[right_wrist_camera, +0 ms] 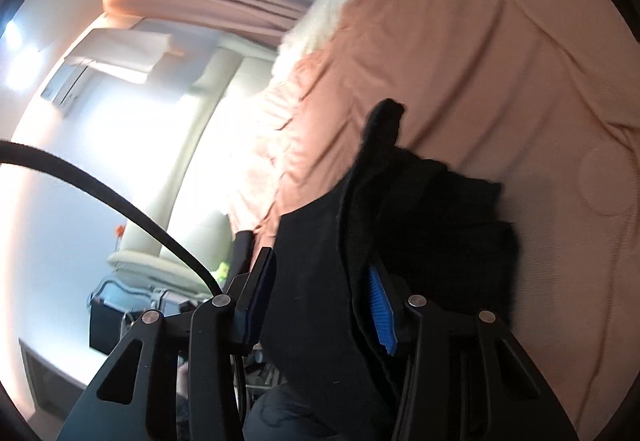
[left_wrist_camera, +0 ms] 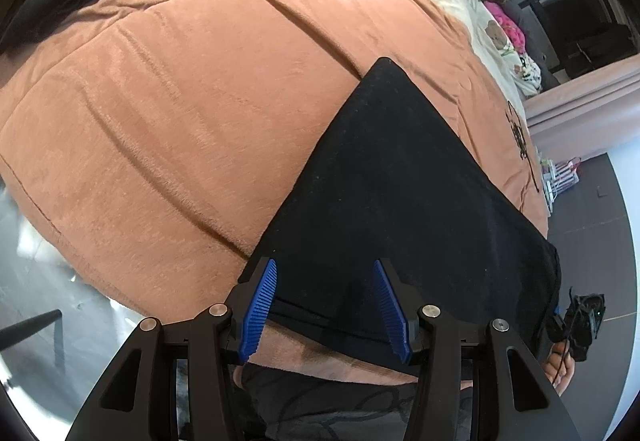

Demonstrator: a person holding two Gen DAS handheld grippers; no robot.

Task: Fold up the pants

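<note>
1. Black pants (left_wrist_camera: 392, 177): lower right of frame, flat on the orange bed (left_wrist_camera: 180, 101).
2. Your left hand-held gripper (left_wrist_camera: 324, 297): jaws apart over the pants' edge.
3. Your right hand-held gripper (right_wrist_camera: 320, 297): holding bunched pants fabric.

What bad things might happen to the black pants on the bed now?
1. The black pants lie at the edge of the orange blanket, so they might slide off.
2. The right hand-held gripper has bunched cloth between its fingers; the fold may come out lumpy.
3. The left hand-held gripper stands open, so that side may shift.
</note>
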